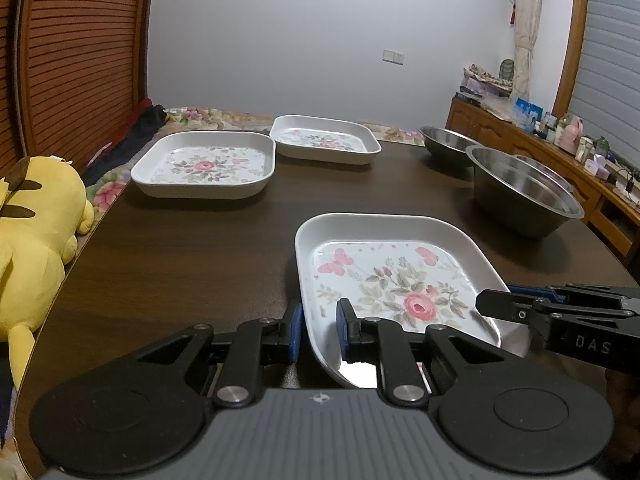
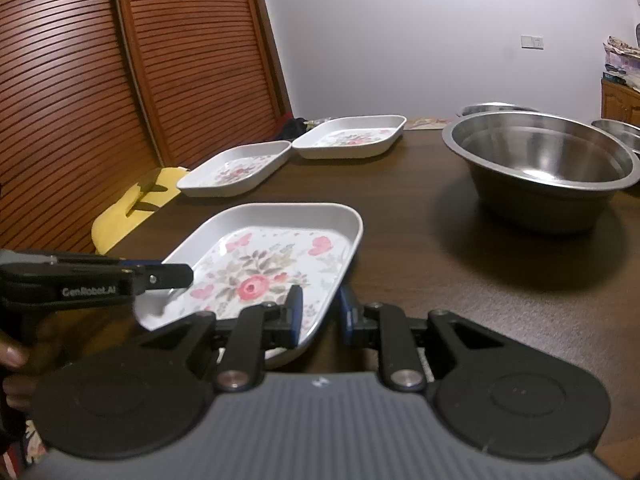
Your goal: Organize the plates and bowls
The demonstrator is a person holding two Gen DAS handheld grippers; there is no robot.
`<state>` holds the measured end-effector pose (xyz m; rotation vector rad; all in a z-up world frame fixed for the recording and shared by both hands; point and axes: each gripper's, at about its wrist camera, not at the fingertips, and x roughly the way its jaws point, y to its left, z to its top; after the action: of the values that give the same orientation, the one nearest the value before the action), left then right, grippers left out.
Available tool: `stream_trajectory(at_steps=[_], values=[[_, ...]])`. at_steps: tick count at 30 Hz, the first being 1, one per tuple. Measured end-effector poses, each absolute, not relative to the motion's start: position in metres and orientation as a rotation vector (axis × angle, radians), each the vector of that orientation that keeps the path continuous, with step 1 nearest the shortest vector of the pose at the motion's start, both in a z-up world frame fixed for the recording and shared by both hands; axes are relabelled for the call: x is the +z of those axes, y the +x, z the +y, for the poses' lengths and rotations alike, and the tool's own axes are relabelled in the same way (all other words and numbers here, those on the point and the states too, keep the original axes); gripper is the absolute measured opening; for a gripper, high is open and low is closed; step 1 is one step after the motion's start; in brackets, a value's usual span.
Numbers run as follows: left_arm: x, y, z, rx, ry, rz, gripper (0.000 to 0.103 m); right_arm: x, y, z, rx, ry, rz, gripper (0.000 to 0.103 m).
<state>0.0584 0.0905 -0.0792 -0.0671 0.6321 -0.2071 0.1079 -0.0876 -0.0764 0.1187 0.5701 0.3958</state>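
The left gripper (image 1: 318,330) straddles the near left rim of the closest floral plate (image 1: 396,276), its blue pads apart and not clamping. The right gripper (image 2: 320,312) likewise brackets the plate's right rim (image 2: 344,276), jaws parted. This rectangular plate lies flat on the dark wooden table (image 1: 192,256), long axis running away from the grippers. Beyond stand two more floral plates (image 1: 204,164) (image 1: 324,140) side by side, and steel bowls (image 1: 524,192) (image 1: 444,140) to the right
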Motion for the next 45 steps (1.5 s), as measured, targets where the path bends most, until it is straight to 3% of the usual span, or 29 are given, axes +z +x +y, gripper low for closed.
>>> stream_trajectory(at_steps=[10,12,16,22,31,45], values=[[-0.066,0.060,0.101,-0.182,-0.075,0.603,0.049,-0.070,0.109,-0.095,0.363,0.136,0.540,0.025],[-0.063,0.062,0.103,-0.175,-0.071,0.593,0.054,-0.065,0.110,-0.097,0.358,0.134,0.523,0.033],[-0.055,0.069,0.109,-0.159,-0.067,0.572,0.069,-0.052,0.114,-0.100,0.357,0.108,0.485,0.037],[-0.043,0.081,0.117,-0.141,-0.041,0.539,0.078,-0.028,0.124,-0.100,0.381,0.064,0.438,0.056],[-0.033,0.107,0.138,-0.118,-0.028,0.520,0.078,0.000,0.154,-0.079,0.465,-0.021,0.424,0.058],[-0.025,0.178,0.196,-0.098,-0.018,0.556,0.073,0.010,0.238,-0.024,0.595,0.023,0.578,0.058]])
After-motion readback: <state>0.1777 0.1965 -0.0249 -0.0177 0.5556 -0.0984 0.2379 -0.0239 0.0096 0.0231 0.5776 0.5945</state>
